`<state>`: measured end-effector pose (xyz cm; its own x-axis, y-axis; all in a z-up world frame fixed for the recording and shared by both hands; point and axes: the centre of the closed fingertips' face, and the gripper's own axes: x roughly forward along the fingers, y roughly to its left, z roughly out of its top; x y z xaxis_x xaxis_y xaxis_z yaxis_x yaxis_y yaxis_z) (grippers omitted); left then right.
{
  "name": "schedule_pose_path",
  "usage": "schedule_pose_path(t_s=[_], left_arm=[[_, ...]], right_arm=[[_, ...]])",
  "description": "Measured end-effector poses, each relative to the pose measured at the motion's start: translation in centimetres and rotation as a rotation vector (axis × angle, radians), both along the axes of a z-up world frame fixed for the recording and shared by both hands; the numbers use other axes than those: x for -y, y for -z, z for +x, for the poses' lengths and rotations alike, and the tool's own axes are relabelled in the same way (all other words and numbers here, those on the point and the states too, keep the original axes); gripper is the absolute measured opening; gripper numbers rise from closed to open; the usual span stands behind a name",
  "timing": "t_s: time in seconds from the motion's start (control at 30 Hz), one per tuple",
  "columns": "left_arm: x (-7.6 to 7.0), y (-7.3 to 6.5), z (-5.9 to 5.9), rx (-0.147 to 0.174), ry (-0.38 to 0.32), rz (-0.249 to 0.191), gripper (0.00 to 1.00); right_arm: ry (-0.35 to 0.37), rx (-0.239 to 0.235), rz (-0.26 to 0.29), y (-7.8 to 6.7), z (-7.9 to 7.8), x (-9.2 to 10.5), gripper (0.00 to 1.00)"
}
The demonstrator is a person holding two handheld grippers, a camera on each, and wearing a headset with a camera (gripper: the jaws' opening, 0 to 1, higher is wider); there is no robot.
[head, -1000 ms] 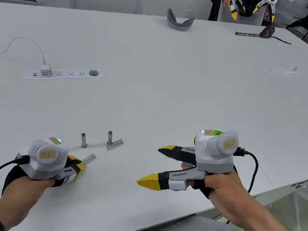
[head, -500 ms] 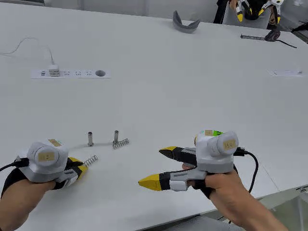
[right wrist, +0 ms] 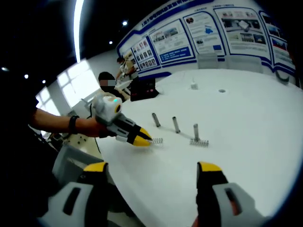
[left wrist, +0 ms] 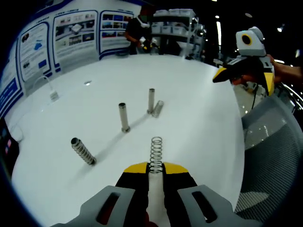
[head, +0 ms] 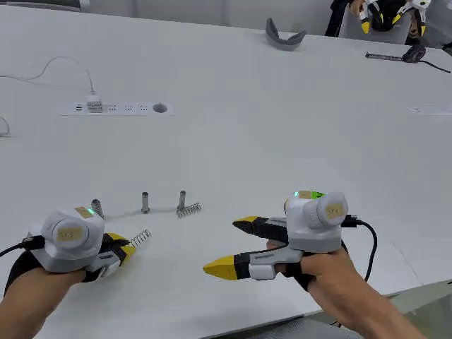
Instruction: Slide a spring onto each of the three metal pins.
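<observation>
Springs and pins on a matte white workbench (head: 296, 127), tallied at three of each. Counted three slim grey metal pins, round-bodied and upright in a short row: sleeved pin (left wrist: 75, 141) at the left end in the head view, middle pin (left wrist: 124, 117) bare, end pin (left wrist: 151, 100) bare as well. Counted three silvery wire springs, all open coils: fitted spring (left wrist: 85, 153) wrapped round the sleeved pin, loose spring (left wrist: 158, 108) lying flat on the bench just beside the foot of the end pin, held spring (left wrist: 155, 152) pinched at one end. Counted two hand-held grippers, pale grey bodies with black jaws tipped in yellow. Found the left gripper (left wrist: 149, 168) closed on the held spring, jaws nearly together, coil jutting straight out ahead of the tips toward the row yet apart from every pin. Found the right gripper (head: 233, 246) with jaws spread wide apart, well to the right of the pins and of the loose spring. Noted one long white power strip (head: 116, 108) farther back on the bench, with a plug (head: 94, 104) seated at its left end.
</observation>
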<state>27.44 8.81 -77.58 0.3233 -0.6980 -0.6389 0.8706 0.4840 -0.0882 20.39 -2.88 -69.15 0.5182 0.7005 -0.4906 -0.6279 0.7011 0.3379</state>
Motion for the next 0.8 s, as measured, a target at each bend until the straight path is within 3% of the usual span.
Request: schedule_pose_path(t_s=[0.33, 0.8], left_arm=[[-0.9, -1.4, 0.2, 0.024, -0.002, -0.020, 0.10], [-0.7, -6.3, 0.2, 0.105, 0.032, -0.067, 0.10]], right_arm=[[-0.026, -0.016, 0.019, 0.5, 0.2, -1.2, 0.76], [-0.057, -0.013, 0.068, -0.3, 1.6, -2.8, 0.70]])
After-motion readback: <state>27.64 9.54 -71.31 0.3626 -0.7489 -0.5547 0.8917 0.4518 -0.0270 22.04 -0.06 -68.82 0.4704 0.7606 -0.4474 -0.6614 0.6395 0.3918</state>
